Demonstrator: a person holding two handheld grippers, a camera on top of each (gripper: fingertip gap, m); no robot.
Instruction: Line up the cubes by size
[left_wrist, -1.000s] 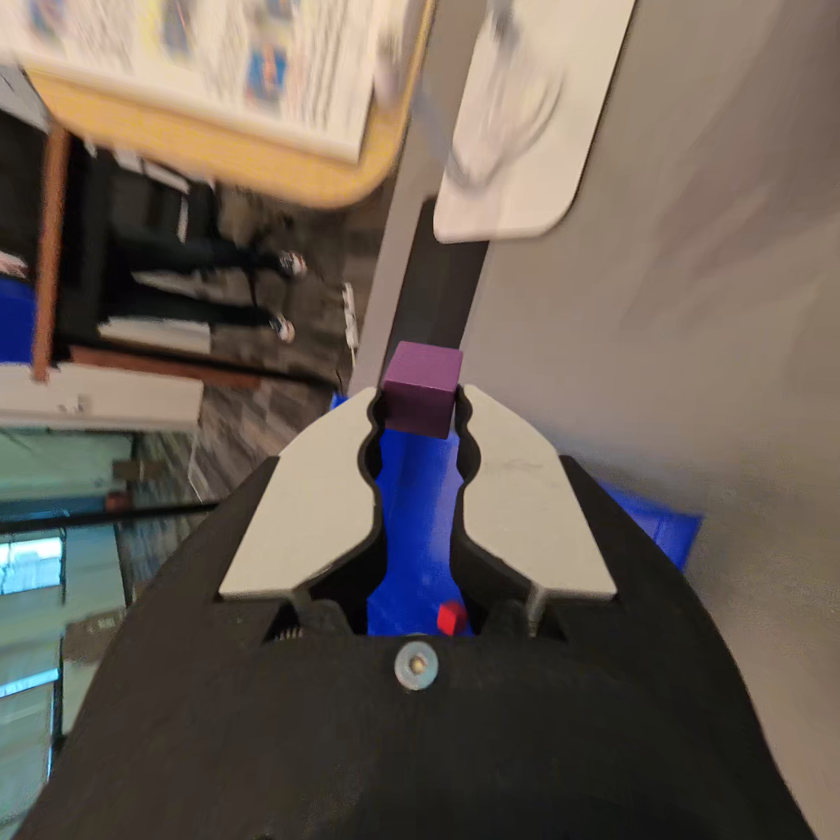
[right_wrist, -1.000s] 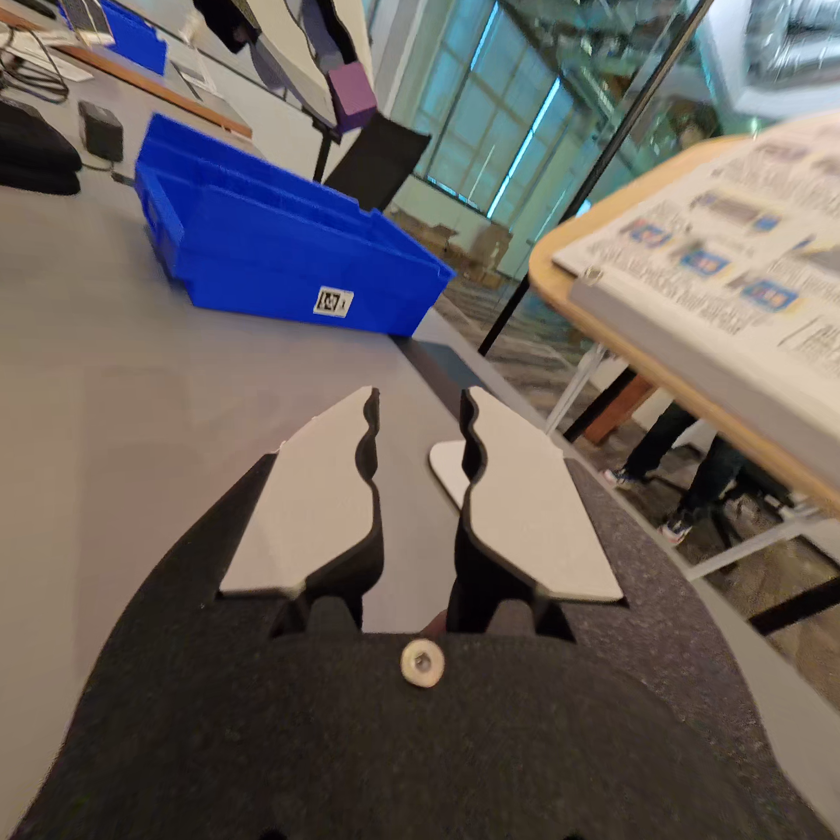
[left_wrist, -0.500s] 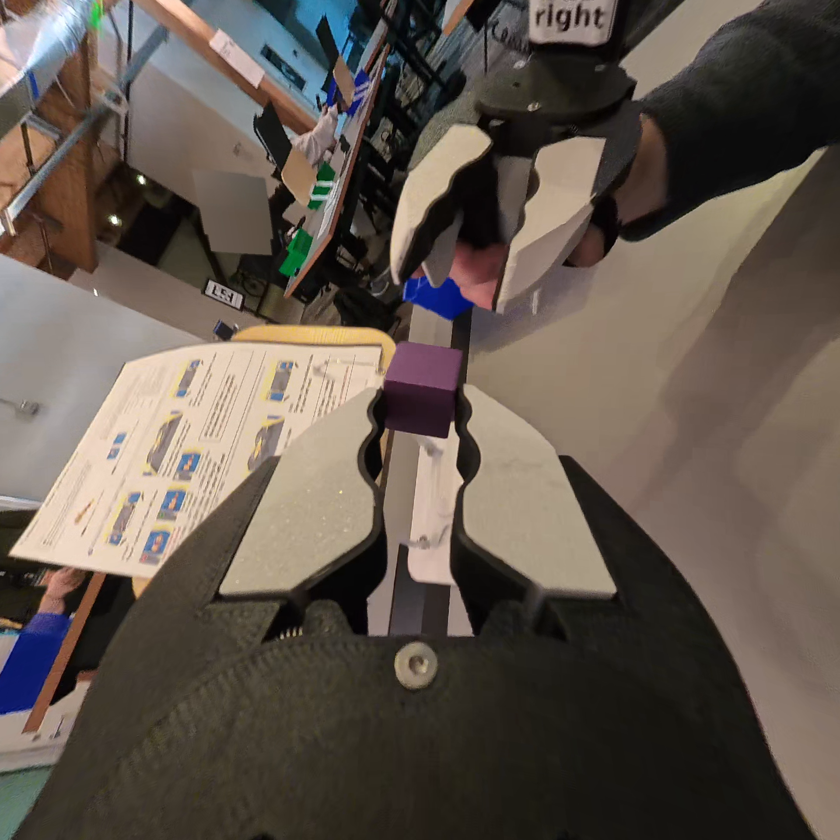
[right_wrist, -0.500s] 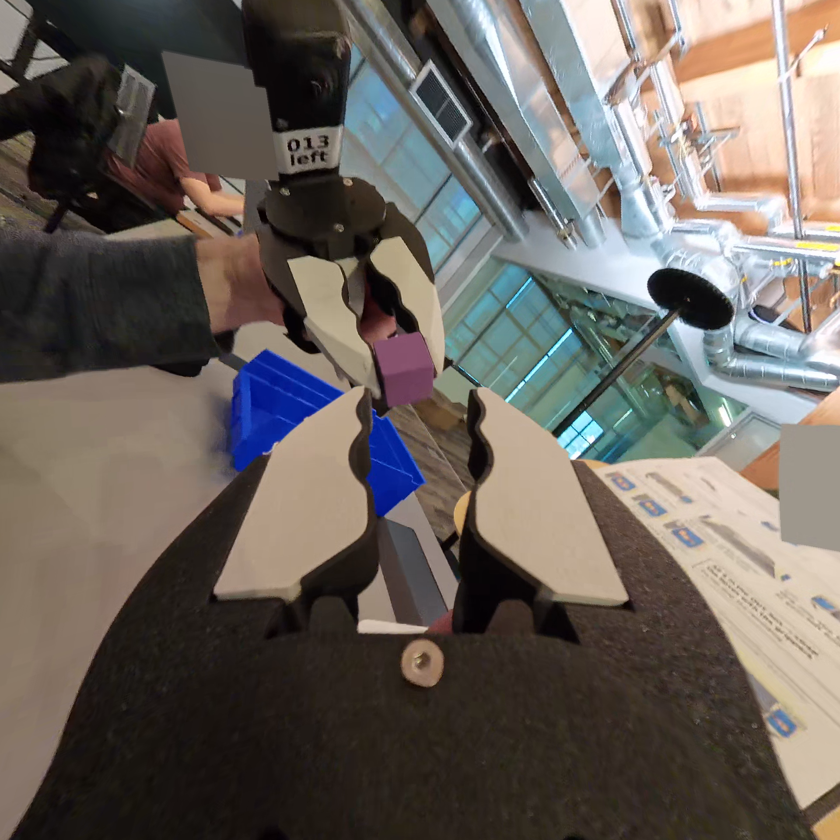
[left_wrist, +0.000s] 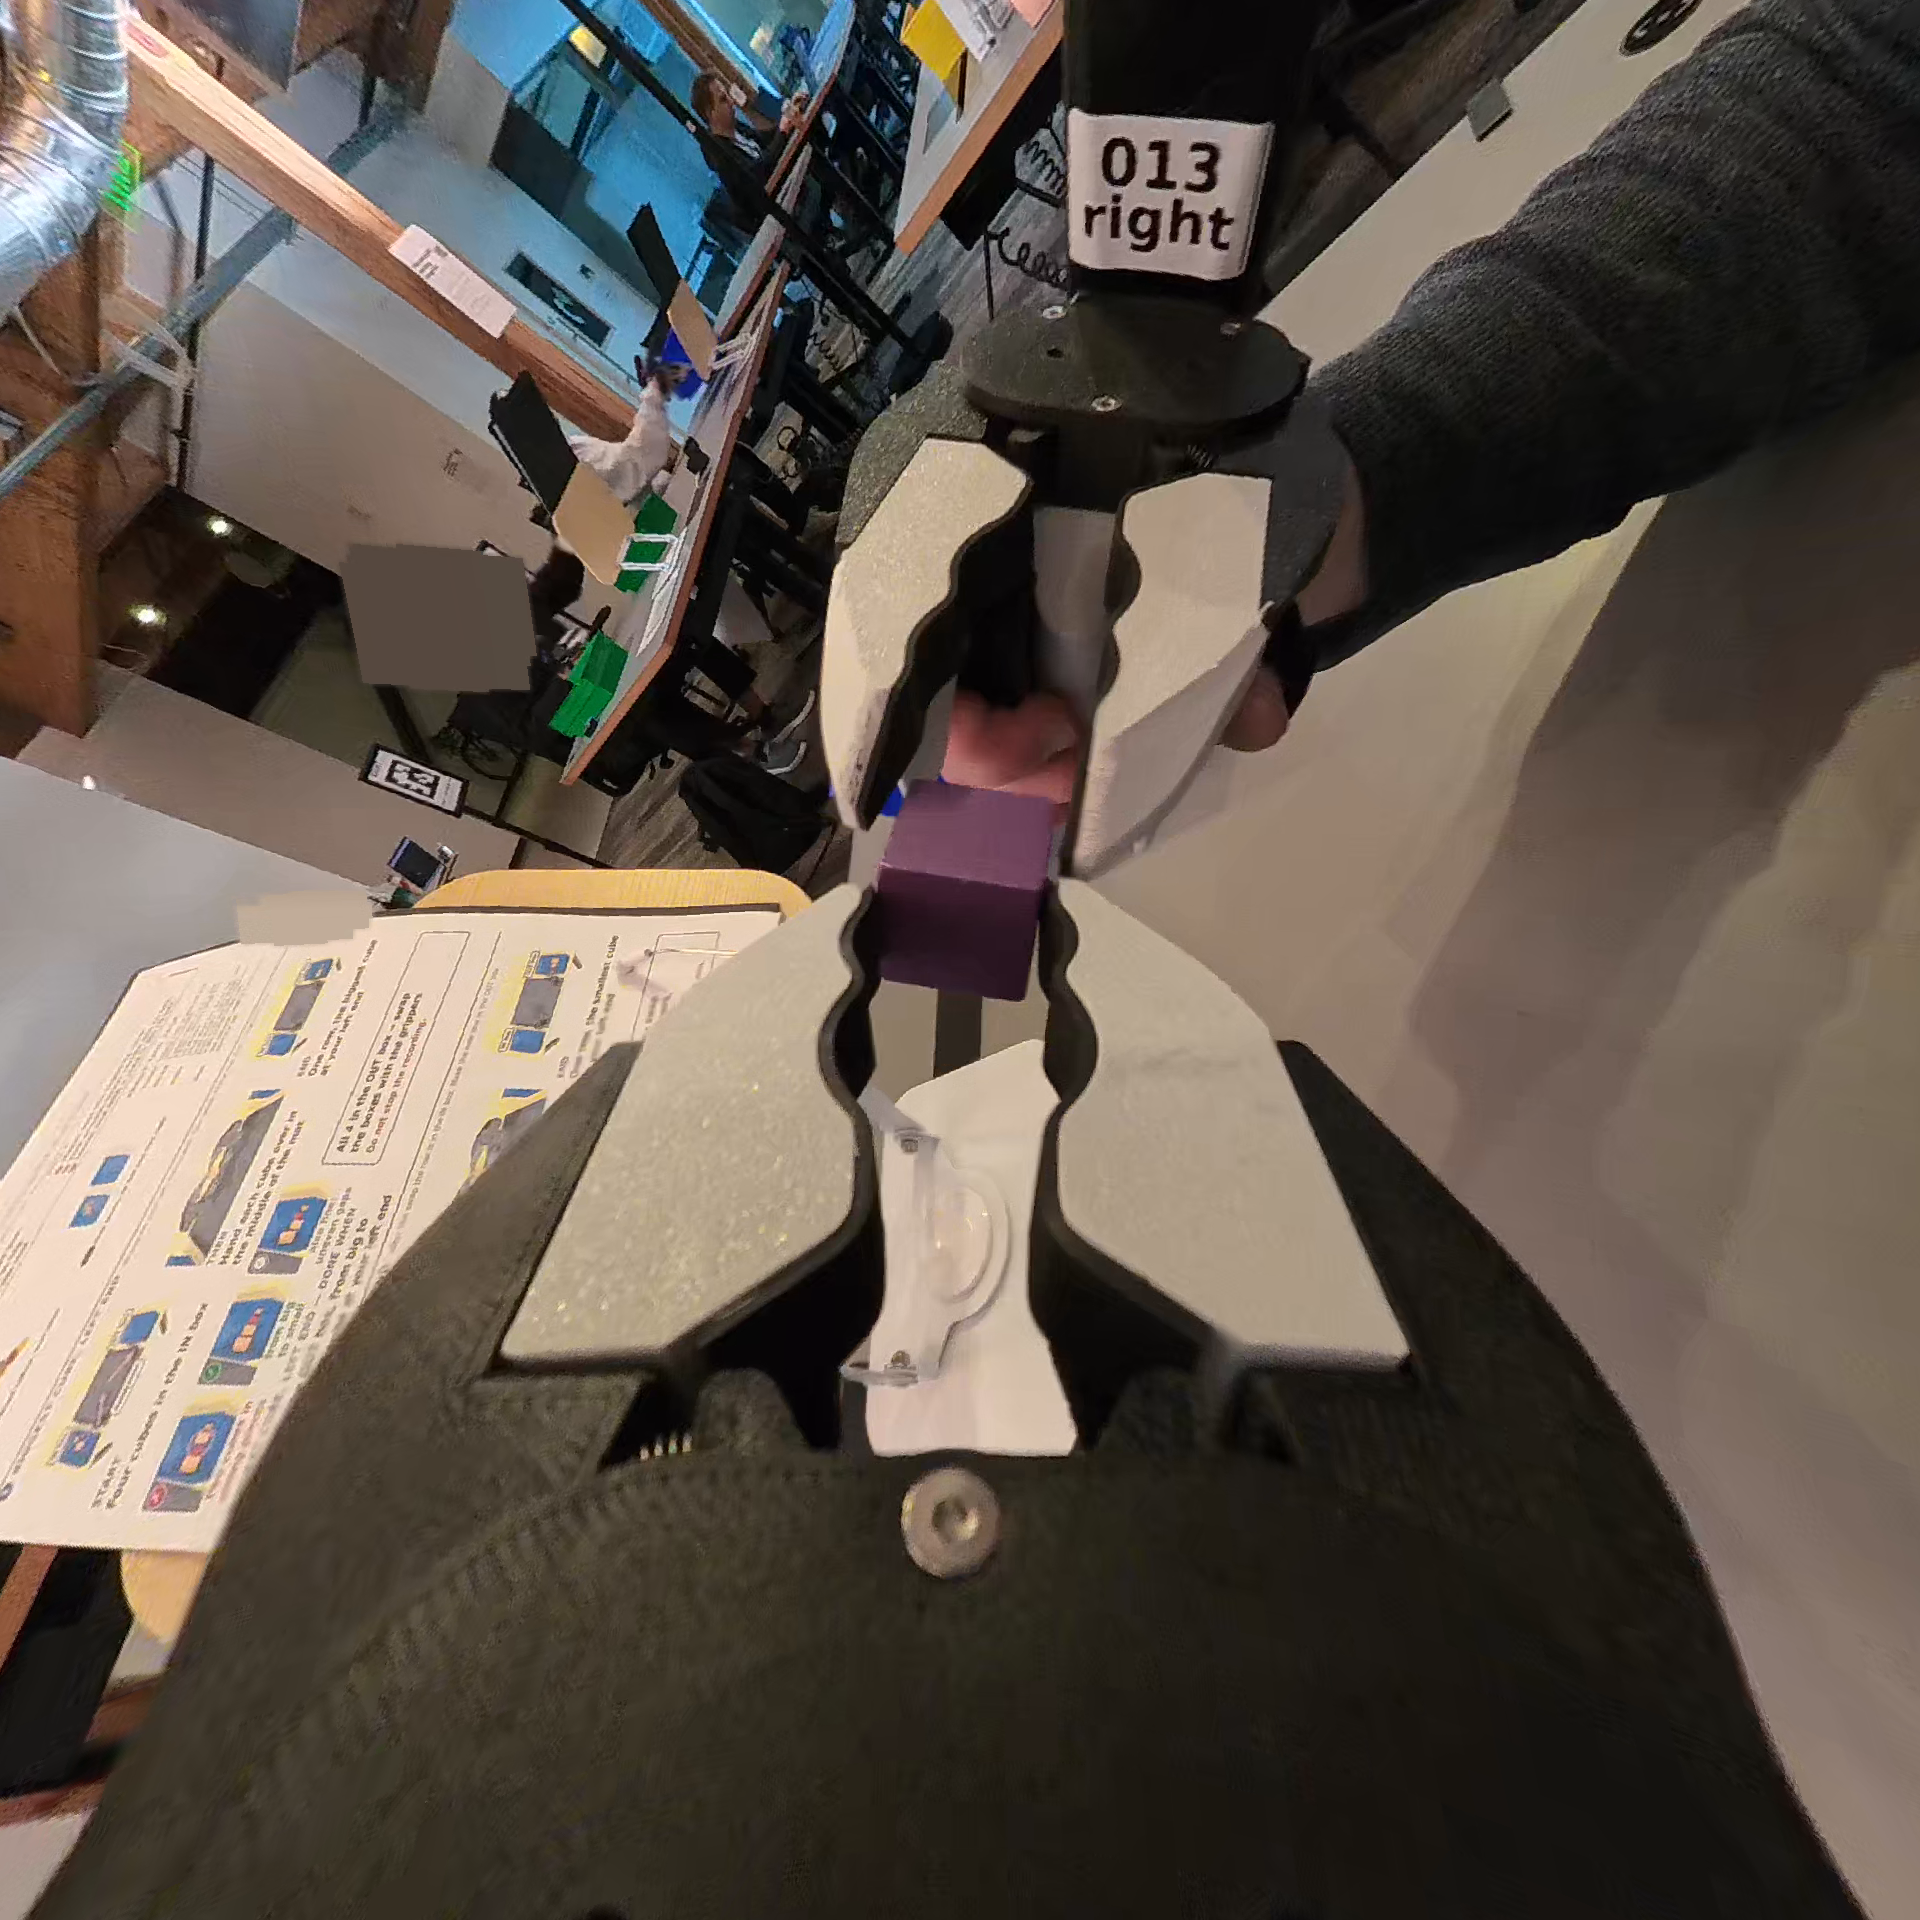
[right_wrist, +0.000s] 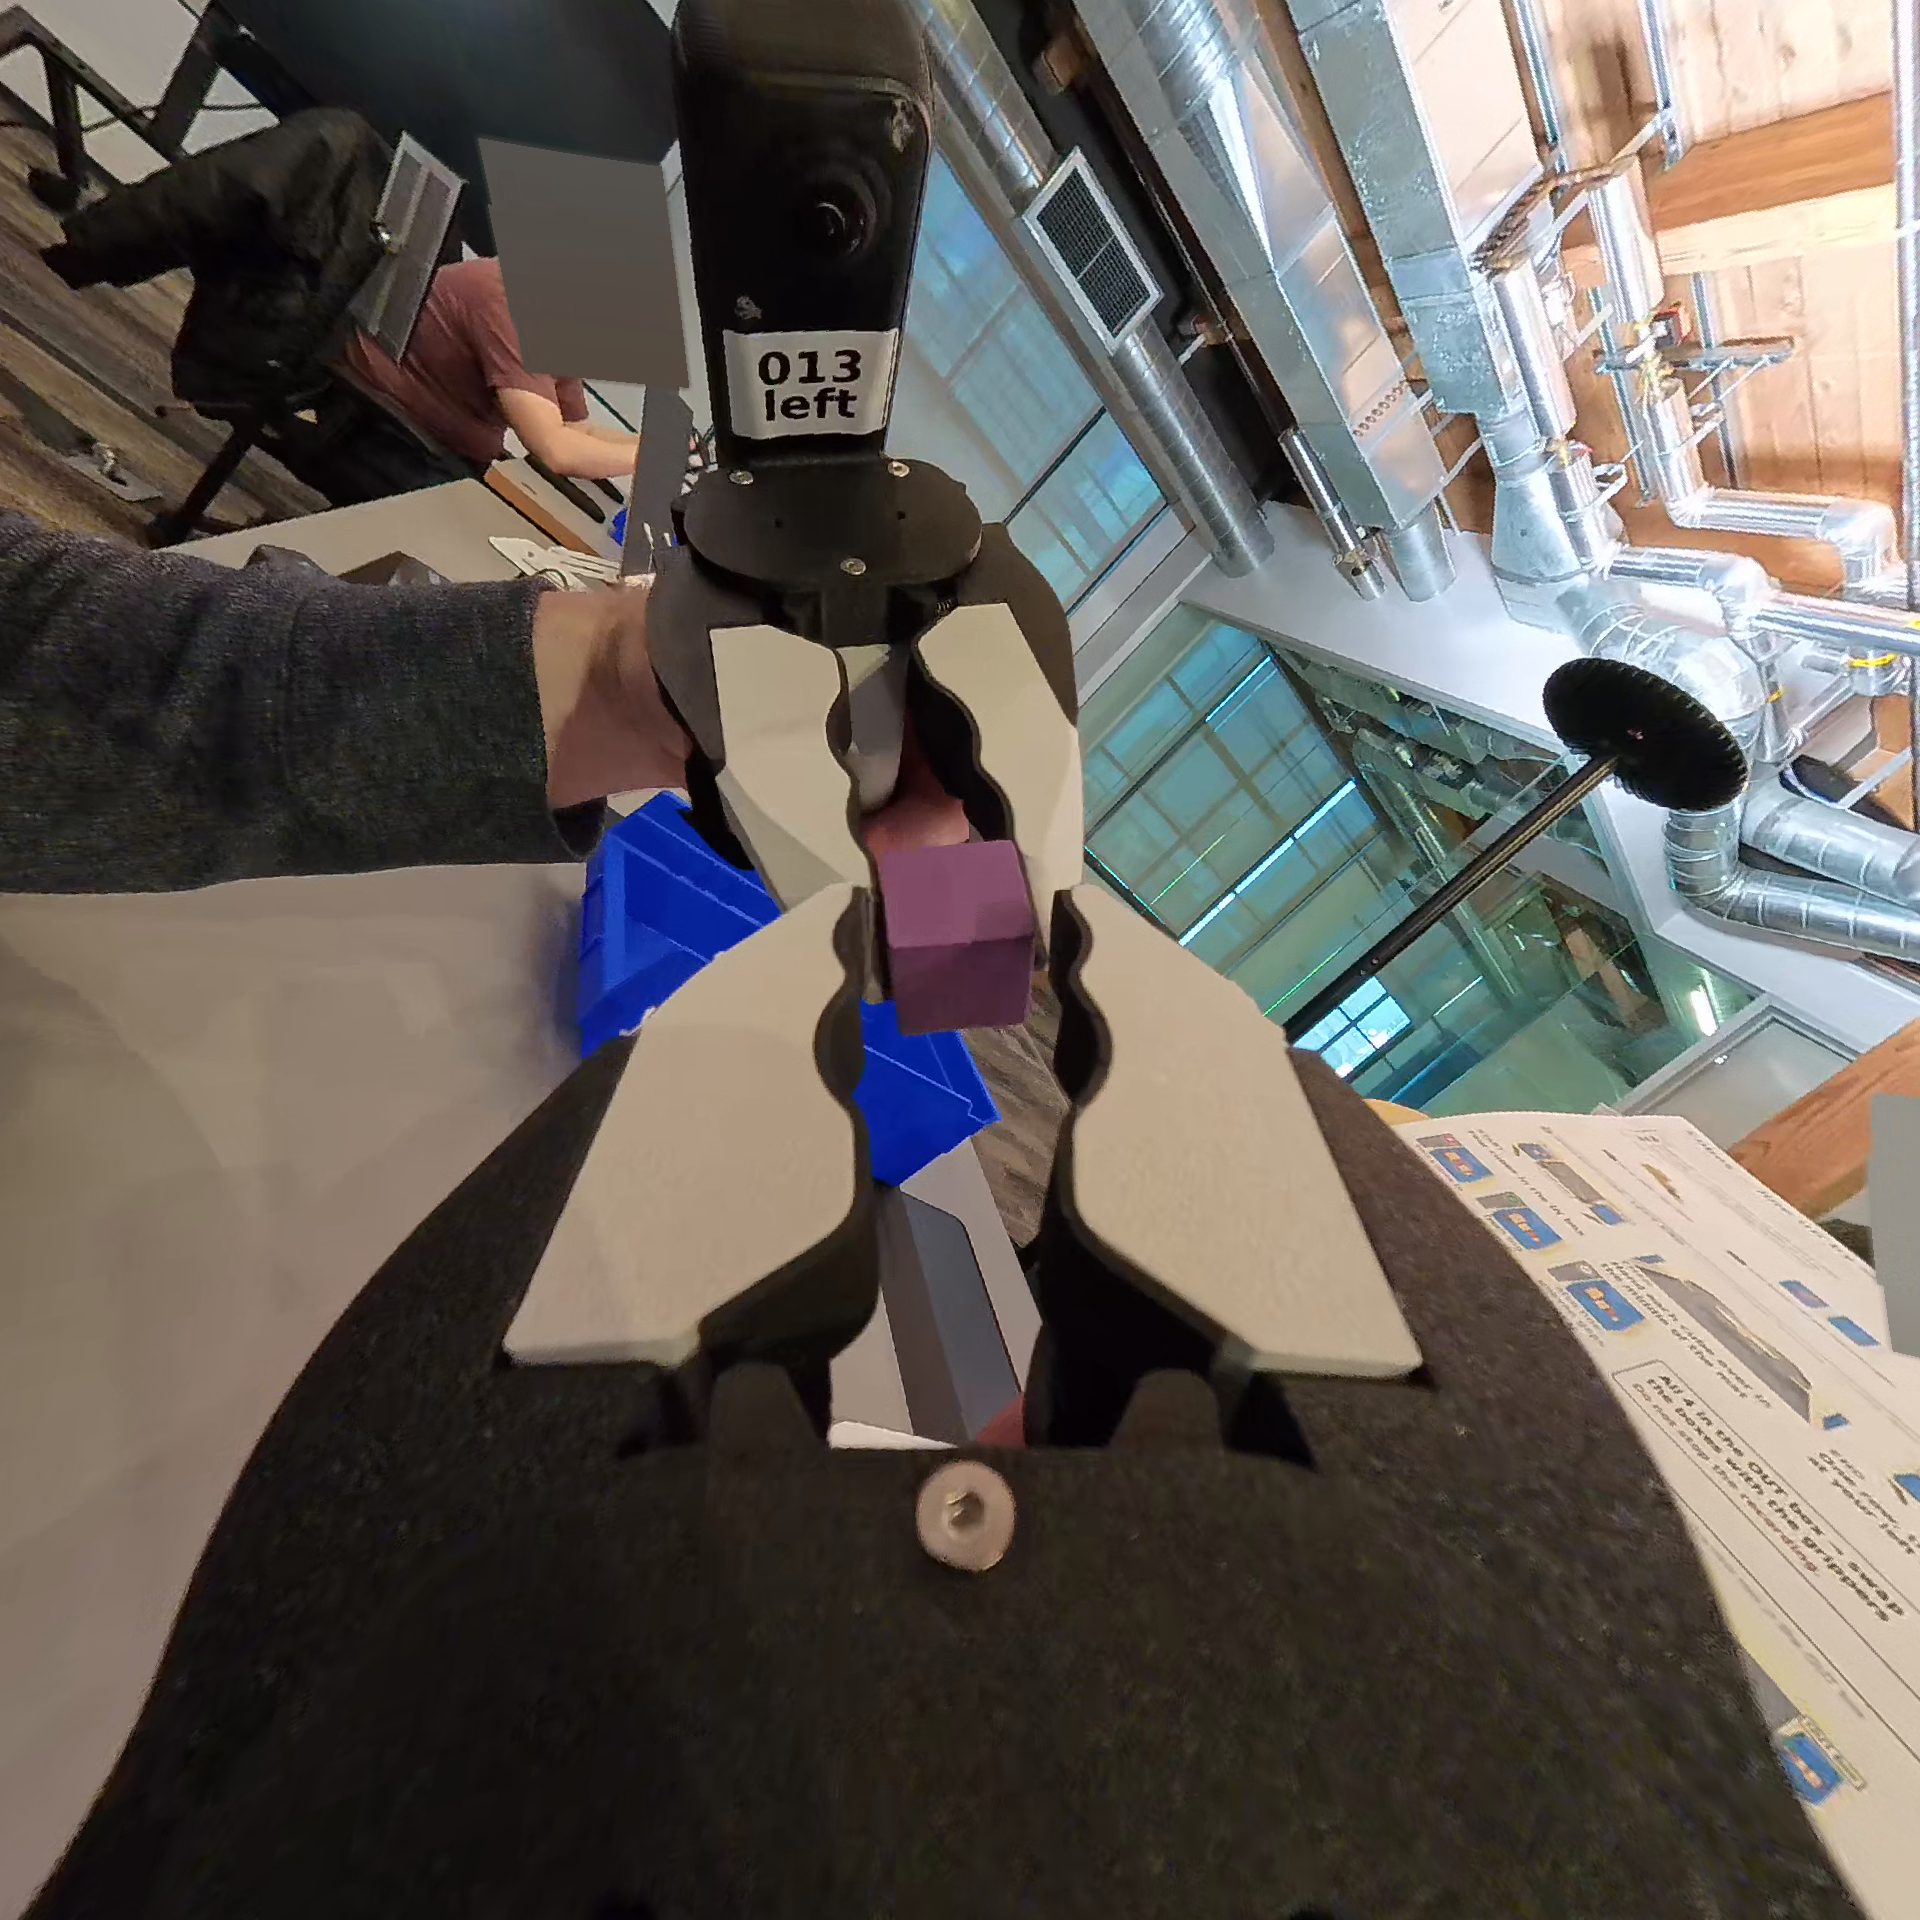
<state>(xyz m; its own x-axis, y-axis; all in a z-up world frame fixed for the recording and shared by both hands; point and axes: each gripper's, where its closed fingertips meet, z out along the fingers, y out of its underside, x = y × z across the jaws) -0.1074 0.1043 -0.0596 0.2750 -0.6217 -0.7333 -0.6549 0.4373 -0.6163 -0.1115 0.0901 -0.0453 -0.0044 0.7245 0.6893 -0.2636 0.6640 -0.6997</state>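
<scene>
Since half a second earlier the right gripper (right_wrist: 956, 914) had closed in until its spread fingers flanked the single purple cube (left_wrist: 961, 904), a gap showing at one pad. The left gripper (left_wrist: 956, 925) pinched that cube at its fingertips. Only the right wrist view showed the one blue bin (right_wrist: 665, 925) beyond.

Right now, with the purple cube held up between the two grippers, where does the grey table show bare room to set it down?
The grey table is bare on the near side of the blue bin, below the sleeve. The left wrist view shows another bare stretch right of both grippers. It is crowded around the purple cube itself, where left gripper and right gripper meet; the printed sheet covers the side table.
</scene>
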